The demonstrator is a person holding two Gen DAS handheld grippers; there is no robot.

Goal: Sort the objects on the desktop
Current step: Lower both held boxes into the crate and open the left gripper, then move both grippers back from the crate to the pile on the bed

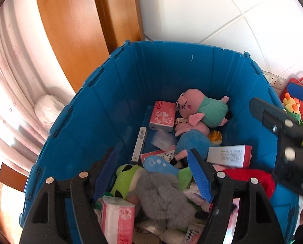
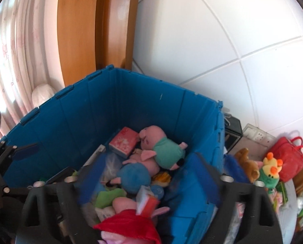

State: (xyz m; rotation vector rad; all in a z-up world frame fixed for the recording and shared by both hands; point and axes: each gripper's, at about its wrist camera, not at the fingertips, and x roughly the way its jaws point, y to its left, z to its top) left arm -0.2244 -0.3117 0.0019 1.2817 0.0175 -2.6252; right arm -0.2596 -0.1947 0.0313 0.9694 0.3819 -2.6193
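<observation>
1. Left gripper and right gripper are both hanging spread wide, gripping nothing, over toys lying inside the blue bin.
2. Beyond the bin, a white tiled wall and wooden frame are standing.

Blue crate holds plush pigs, tissue packs, boxes.

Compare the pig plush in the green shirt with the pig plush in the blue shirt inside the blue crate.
The green-shirted pig plush lies on top, its face showing, beside the pink tissue pack. The blue-shirted pig plush lies lower, partly under it, its face hidden. One wears mint green, the other blue. Both are pink soft toys lying inside the blue crate.
</observation>
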